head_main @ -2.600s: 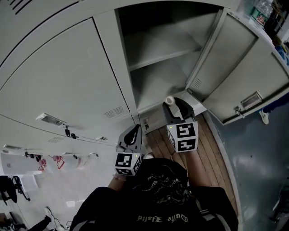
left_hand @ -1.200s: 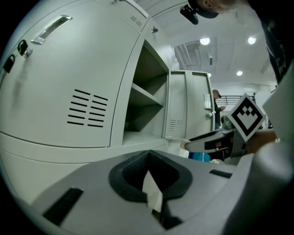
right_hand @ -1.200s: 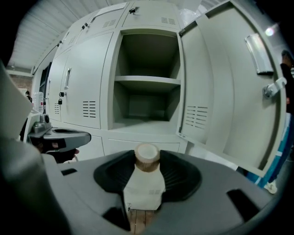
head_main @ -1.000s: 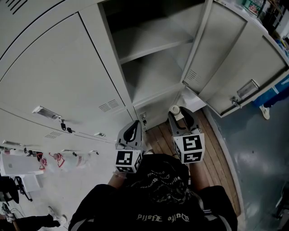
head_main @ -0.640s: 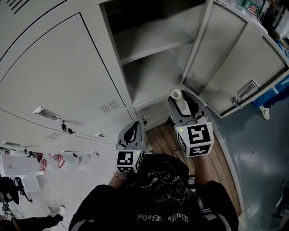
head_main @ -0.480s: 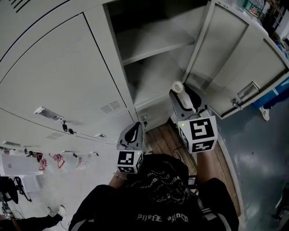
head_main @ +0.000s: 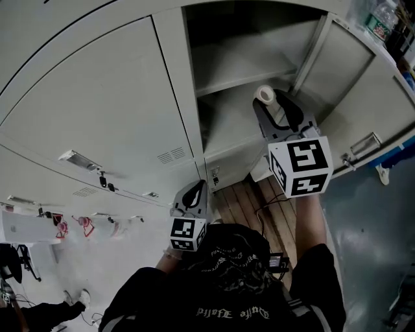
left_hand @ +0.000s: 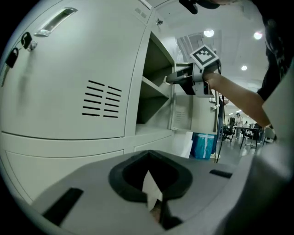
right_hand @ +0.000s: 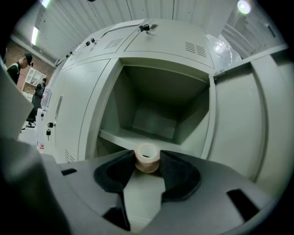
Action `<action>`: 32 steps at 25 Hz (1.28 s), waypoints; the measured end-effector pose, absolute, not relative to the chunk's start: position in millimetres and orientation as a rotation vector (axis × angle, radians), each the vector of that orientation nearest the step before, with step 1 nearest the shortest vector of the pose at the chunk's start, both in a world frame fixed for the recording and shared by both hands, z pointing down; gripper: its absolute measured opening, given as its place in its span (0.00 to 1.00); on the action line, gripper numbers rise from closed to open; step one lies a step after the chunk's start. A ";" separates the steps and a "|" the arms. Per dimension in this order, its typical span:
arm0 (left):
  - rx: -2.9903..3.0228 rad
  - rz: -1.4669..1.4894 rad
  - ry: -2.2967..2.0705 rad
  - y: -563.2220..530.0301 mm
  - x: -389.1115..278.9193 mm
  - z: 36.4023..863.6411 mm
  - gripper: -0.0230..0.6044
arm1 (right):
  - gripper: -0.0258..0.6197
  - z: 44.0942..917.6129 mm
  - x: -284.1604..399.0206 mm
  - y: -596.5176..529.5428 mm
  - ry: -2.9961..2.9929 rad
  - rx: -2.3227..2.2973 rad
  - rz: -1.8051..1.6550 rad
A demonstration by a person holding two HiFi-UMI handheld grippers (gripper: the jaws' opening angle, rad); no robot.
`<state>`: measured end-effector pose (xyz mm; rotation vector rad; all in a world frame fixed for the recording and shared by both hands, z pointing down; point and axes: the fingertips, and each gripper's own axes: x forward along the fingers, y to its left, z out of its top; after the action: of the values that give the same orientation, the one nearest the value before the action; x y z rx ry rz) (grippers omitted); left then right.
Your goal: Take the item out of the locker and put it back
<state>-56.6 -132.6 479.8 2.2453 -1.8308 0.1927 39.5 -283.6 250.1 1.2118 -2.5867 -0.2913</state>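
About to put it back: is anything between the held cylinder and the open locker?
Nothing visible. The right claw holds the cylinder facing the open locker; its door hangs aside at right.

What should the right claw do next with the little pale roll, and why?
Probably ease the right claw forward over the grey metal locker shelf: it grips the small pale hollow roll just outside the open compartment.

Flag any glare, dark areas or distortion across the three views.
Head view: dim overall, fisheye bows the locker doors. Left gripper view: ceiling lights bloom, corners vignetted black. Right gripper view: roll fairly sharp, locker interior shadowed, lamp glare top right.
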 end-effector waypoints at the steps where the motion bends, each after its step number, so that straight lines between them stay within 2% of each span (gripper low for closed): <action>1: 2.238 0.193 -1.837 -132.5 -60.0 480.1 0.05 | 0.31 246.0 36.4 -287.2 -2.583 1.206 -0.304; 32: 2.136 0.207 -1.802 -130.7 -103.2 499.9 0.05 | 0.31 235.1 -23.2 -408.4 -2.401 1.109 -0.134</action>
<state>-103.2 -130.7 499.9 2.1359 -1.8021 0.2072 -23.2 -408.4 235.1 1.1088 -2.4007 -0.1335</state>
